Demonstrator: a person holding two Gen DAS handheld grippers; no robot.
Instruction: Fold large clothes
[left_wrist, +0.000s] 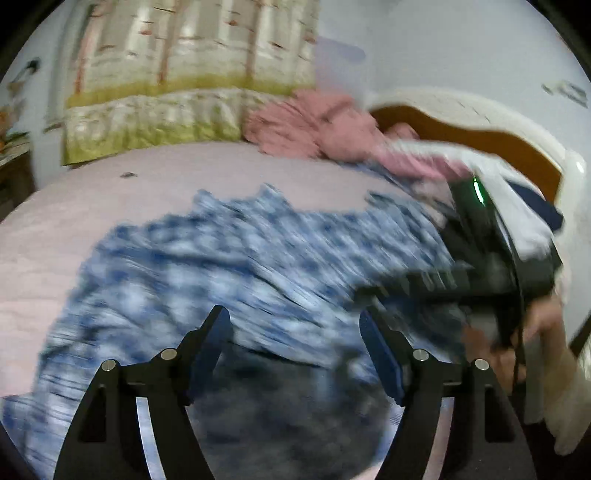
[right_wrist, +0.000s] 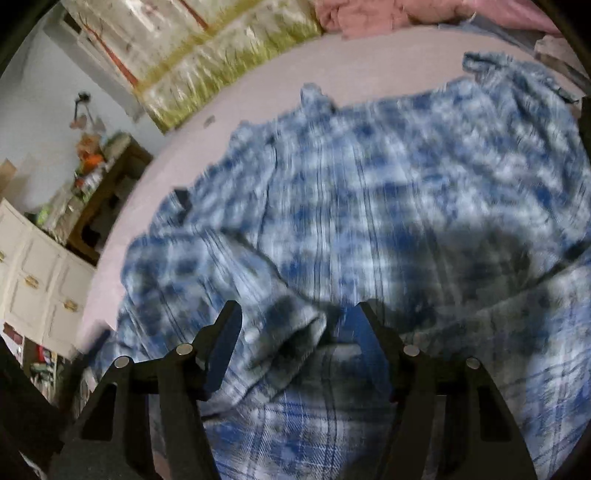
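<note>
The left hand-held gripper (left_wrist: 293, 325) hangs over the bed with its two blue-padded fingers spread wide and nothing between them; below and ahead of it lies the blue-and-white plaid shirt (left_wrist: 221, 258), smeared by motion blur. The right hand-held gripper (right_wrist: 297, 321) is likewise spread apart, poised just above the same plaid shirt (right_wrist: 369, 203), and a rolled sleeve cuff (right_wrist: 291, 328) sits in the gap between its fingers, though whether either finger touches the cloth cannot be told. In the left wrist view the right hand-held gripper's black body (left_wrist: 491, 258), with a small green light, shows at the right edge, held in the person's right hand (left_wrist: 535, 332). The shirt is spread across the pale pink bed sheet (left_wrist: 110, 192), rumpled, with one sleeve folded over the body toward the near edge. Farther back on the bed lies a heap of pink cloth (left_wrist: 314, 125), near the curved wooden headboard (left_wrist: 480, 140). A quilted hanging with tree trunks and green grass (left_wrist: 184, 74) runs along the far side of the bed. In the right wrist view a cluttered wooden stand (right_wrist: 107, 181) and a white cabinet (right_wrist: 33, 280) stand beyond the bed's left side.
</note>
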